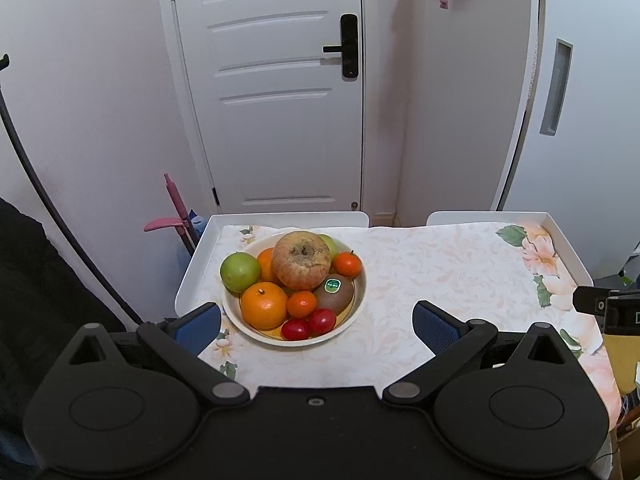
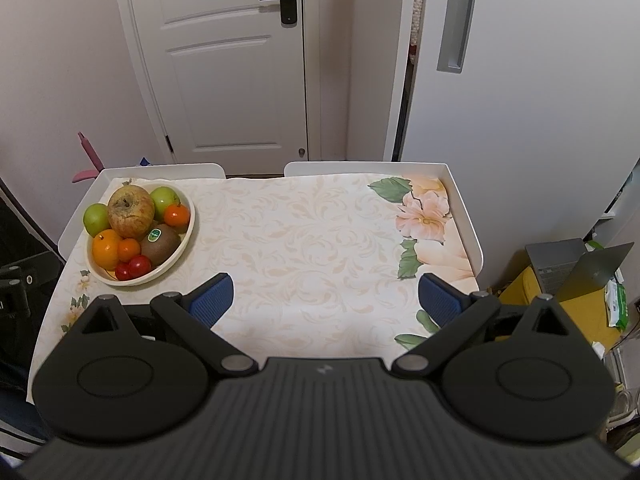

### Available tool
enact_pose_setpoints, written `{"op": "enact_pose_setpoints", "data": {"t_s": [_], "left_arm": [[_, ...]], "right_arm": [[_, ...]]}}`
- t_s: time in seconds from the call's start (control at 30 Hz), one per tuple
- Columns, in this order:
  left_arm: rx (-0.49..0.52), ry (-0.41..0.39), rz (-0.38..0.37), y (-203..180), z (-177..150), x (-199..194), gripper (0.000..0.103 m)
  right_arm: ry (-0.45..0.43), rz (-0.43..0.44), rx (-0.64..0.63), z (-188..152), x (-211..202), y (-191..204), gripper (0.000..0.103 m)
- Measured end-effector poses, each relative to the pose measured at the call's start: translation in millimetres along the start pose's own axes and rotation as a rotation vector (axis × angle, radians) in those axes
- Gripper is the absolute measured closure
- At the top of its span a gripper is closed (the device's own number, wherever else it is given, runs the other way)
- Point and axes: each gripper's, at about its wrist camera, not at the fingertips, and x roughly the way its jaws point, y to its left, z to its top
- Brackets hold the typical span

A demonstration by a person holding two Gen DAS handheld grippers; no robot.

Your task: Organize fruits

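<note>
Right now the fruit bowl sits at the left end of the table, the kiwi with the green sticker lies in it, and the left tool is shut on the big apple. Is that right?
Not quite. The left tool is open and holds nothing; the left wrist view shows its fingers spread short of the bowl, with the big apple untouched. Bowl position and stickered kiwi are as stated.

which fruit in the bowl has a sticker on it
The brown kiwi, at the bowl's front right beside the two red fruits. It alone carries a round green label on top; the apples and oranges show none.
</note>
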Motion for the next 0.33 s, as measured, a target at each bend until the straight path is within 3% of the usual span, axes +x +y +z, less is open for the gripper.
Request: {"op": "enact_pose_setpoints", "data": {"t_s": [0.33], "left_arm": [[-0.005,-0.005,-0.005,2.1,-1.4,-0.9,0.0]], "right_arm": [[0.006,0.001,0.011,-0.5,-0.8,6.3,0.0]]}}
